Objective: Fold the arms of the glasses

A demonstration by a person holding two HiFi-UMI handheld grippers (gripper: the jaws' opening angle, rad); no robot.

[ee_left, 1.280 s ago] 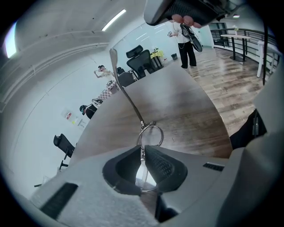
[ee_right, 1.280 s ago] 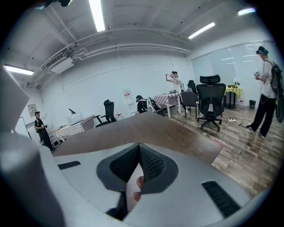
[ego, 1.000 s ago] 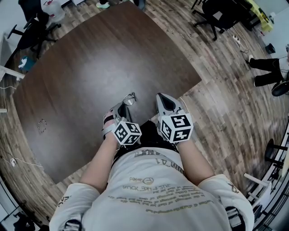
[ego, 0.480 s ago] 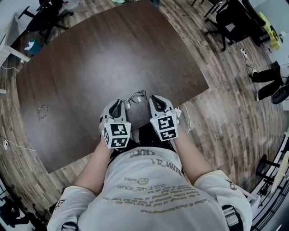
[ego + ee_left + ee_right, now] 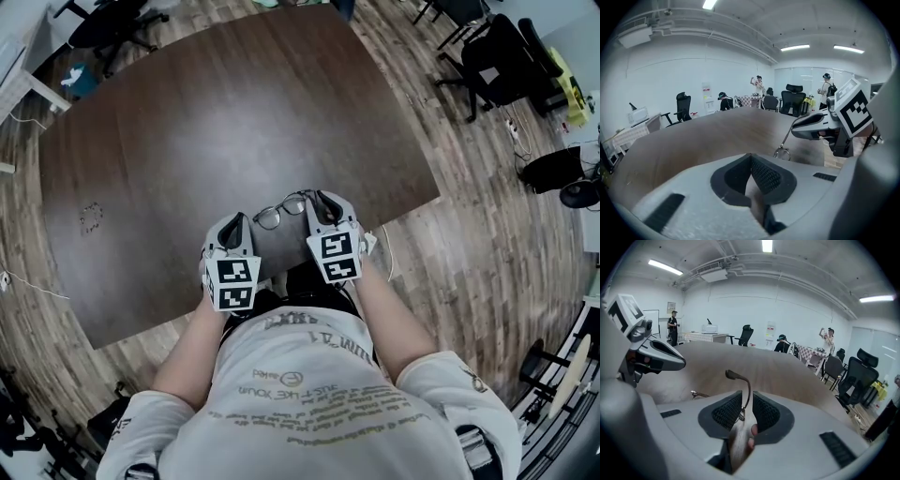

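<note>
Over table (image 5: pixel 187 141), both down-tilted: left gripper (image 5: pixel 234 221) closed, right gripper (image 5: pixel 323 200) newly parted round glasses (image 5: pixel 268 218).

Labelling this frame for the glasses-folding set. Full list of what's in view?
table: one, dark brown, centre of the head view.
glasses: one pair, thin dark frame, over the table's near edge, between the two tongs.
office chairs: several, black, on the floor round the table.
floor: wood planks, brown-grey, all round the table.
people: at least three, far side of the room, right gripper view.
shirt: one, pale with print, bottom of the head view.
left tongs: grey, shut, empty, left of the glasses.
right tongs: grey, jaws have just been opening and stand apart; a glasses arm is between them, pads not pressing it.
</note>
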